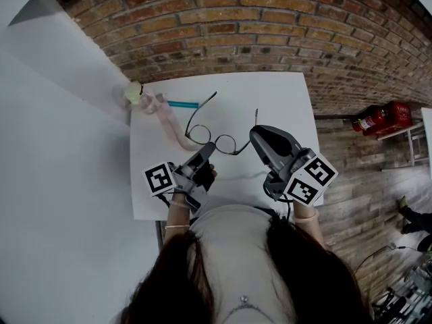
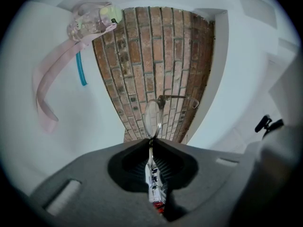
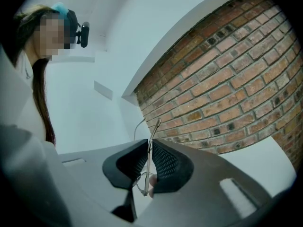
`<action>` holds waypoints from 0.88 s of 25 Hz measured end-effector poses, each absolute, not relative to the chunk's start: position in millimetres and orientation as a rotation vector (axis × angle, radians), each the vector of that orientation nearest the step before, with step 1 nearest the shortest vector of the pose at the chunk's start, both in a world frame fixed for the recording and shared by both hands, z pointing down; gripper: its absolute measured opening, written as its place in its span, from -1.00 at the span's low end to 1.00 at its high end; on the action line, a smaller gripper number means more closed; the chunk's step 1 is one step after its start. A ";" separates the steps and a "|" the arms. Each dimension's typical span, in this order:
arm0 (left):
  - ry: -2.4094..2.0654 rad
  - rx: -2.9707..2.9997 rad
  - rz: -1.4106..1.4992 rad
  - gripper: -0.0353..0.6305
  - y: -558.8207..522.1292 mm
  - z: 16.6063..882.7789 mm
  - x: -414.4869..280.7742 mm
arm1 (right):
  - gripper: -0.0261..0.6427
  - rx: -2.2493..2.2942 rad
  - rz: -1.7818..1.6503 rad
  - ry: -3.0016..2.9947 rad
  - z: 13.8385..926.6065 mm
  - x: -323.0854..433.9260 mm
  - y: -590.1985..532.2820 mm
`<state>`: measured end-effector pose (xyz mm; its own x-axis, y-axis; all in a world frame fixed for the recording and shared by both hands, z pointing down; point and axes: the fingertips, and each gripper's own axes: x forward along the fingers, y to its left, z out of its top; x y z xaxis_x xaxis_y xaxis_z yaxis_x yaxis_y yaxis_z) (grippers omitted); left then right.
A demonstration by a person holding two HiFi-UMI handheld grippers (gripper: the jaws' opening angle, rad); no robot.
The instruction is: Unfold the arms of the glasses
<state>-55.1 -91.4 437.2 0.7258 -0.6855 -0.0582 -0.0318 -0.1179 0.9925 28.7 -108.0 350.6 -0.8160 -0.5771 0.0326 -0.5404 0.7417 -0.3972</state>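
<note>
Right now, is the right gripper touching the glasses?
Touching. The right gripper view shows the right gripper with its jaws closed on a thin arm of the glasses.

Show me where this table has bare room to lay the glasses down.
Widest bare patch: the far right of the table, between the glasses and the right edge. A smaller one lies along the left edge, between the pink strap and the left claw. The far left corner is crowded with the strap and a blue stick.
</note>
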 end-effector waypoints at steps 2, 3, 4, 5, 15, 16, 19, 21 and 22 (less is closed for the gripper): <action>-0.594 1.610 -0.614 -0.83 -91.6 438.3 -56.0 | -0.81 -0.915 -0.606 2.847 351.8 27.9 -108.2; -0.594 1.610 -0.615 -0.82 -91.6 438.8 -56.4 | -0.80 -0.913 -0.608 2.848 352.5 27.6 -108.1; -0.595 1.609 -0.616 -0.83 -91.6 439.2 -56.7 | -0.80 -0.911 -0.608 2.849 352.9 27.4 -107.9; -0.595 1.609 -0.617 -0.83 -91.5 439.1 -56.9 | -0.79 -0.909 -0.608 2.850 352.9 27.3 -107.6; -0.602 1.607 -0.626 -0.83 -91.6 437.3 -58.1 | -0.78 -0.897 -0.599 2.842 349.2 28.5 -105.5; -0.602 1.606 -0.627 -0.83 -91.8 437.2 -58.1 | -0.78 -0.896 -0.598 2.841 348.8 28.7 -105.4; -0.602 1.604 -0.631 -0.83 -92.3 436.1 -57.4 | -0.78 -0.894 -0.595 2.837 347.0 29.6 -104.8; -0.605 1.604 -0.633 -0.83 -92.4 436.0 -57.4 | -0.78 -0.893 -0.592 2.835 346.0 30.4 -104.5; -0.607 1.602 -0.635 -0.83 -92.6 436.4 -58.0 | -0.78 -0.894 -0.590 2.833 345.4 30.8 -104.5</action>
